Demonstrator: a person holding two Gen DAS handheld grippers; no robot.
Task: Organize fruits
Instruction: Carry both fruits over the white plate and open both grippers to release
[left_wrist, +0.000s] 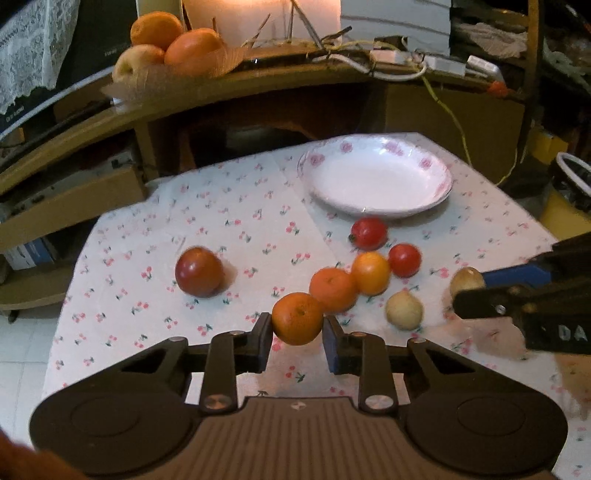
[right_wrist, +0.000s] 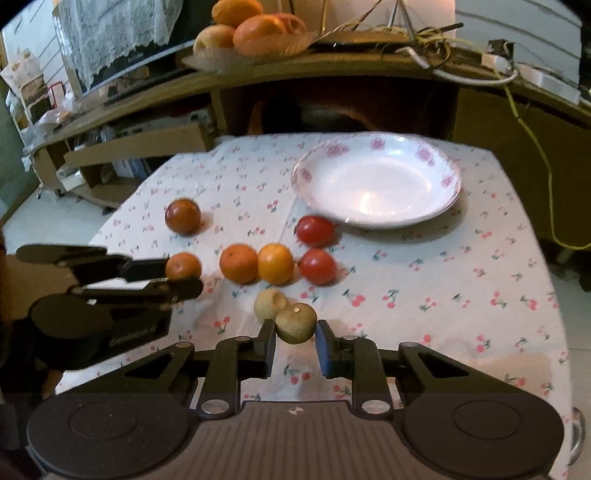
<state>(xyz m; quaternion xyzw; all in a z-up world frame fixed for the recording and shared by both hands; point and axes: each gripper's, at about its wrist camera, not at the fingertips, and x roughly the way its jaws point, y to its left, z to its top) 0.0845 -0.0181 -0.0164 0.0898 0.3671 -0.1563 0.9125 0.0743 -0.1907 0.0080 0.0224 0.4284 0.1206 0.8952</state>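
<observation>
My left gripper (left_wrist: 297, 334) is shut on an orange tangerine (left_wrist: 297, 318), held just above the cloth; it shows from the side in the right wrist view (right_wrist: 183, 266). My right gripper (right_wrist: 295, 338) is shut on a pale brown round fruit (right_wrist: 296, 323), seen at the right in the left wrist view (left_wrist: 466, 281). On the cloth lie another tangerine (left_wrist: 332, 289), a yellow-orange fruit (left_wrist: 370, 272), two red tomatoes (left_wrist: 368, 232) (left_wrist: 405, 260), a second pale fruit (left_wrist: 404, 309) and a dark red fruit (left_wrist: 199, 271). A white flowered plate (left_wrist: 376, 177) stands empty behind them.
The table (right_wrist: 461, 295) has a cherry-print cloth. A wooden shelf (left_wrist: 258, 77) behind it carries a basket of oranges (left_wrist: 177, 40) and cables. A yellow bin (left_wrist: 569, 199) stands at the right, beyond the table edge.
</observation>
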